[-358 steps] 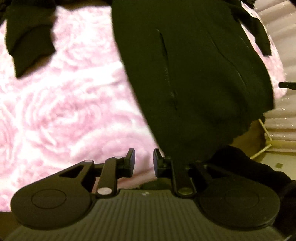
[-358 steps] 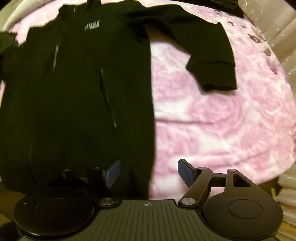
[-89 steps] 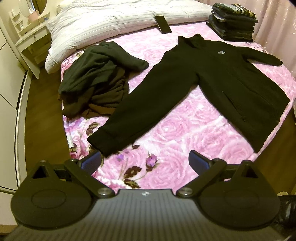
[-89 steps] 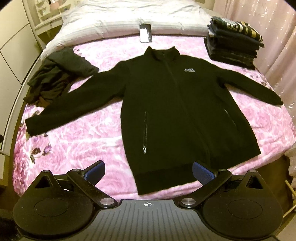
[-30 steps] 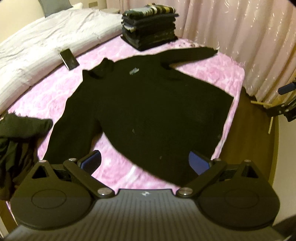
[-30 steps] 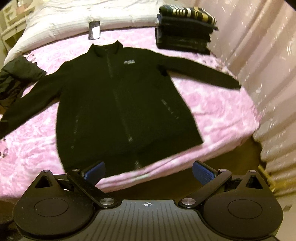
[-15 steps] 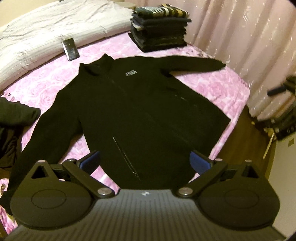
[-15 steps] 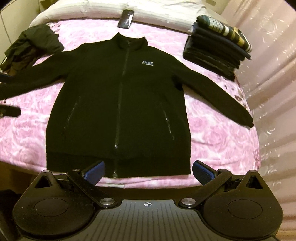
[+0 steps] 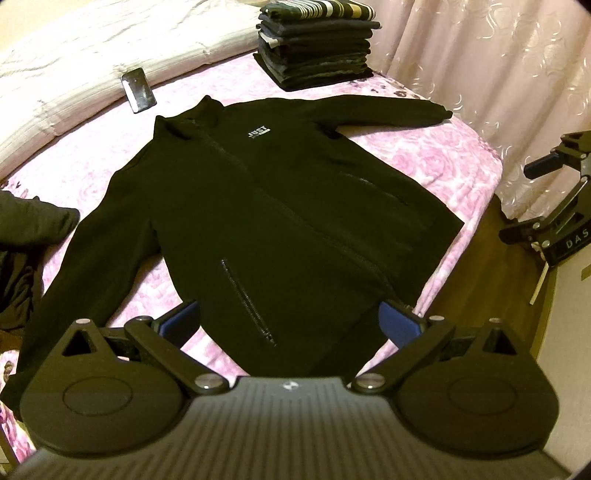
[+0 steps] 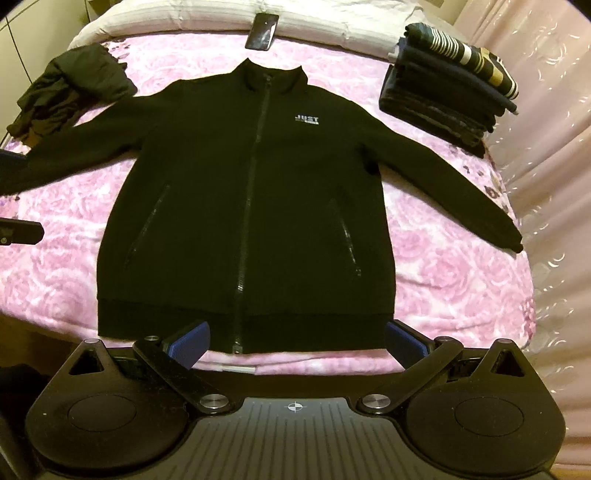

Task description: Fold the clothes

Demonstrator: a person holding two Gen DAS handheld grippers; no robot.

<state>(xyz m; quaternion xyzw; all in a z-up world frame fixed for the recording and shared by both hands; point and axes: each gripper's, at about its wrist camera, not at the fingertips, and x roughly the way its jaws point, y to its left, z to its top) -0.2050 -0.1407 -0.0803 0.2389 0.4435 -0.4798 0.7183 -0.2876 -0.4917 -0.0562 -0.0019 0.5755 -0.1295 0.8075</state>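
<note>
Jacket (image 10: 255, 206): black, zip-front, spread flat and face up on the bed (image 10: 443, 280); hem toward the foot edge, stand-up collar toward the pillow end.
Zip: closed full length, running straight from collar to hem band.
Sleeves: both stretched out to the sides and angled down; right-hand cuff lies near the curtain-side edge of the bed, the other reaches toward the heap of dark clothes (image 10: 70, 92).
Details: small white "JUST" logo (image 10: 306, 119) on the chest; two slanted zip pockets on the front; ribbed band along the hem.
Surface: fabric lies smooth, few wrinkles, nothing folded over.
Bedding: pink rose-print blanket under the jacket; pale quilt (image 9: 66, 66) beyond the collar.
Left hand-held gripper (image 9: 291, 319): jaws spread wide, blue pads apart, nothing between them; hovers above the hem corner.
Right hand-held gripper (image 10: 295, 343): jaws spread wide, holding nothing; sits just off the hem, centred on the zip.
Folded stack (image 10: 450, 88): dark garments, striped one on top, by the jacket's sleeve near the curtain (image 9: 498, 66).
Phone (image 10: 263, 31): dark, lying on the quilt just beyond the collar.
</note>
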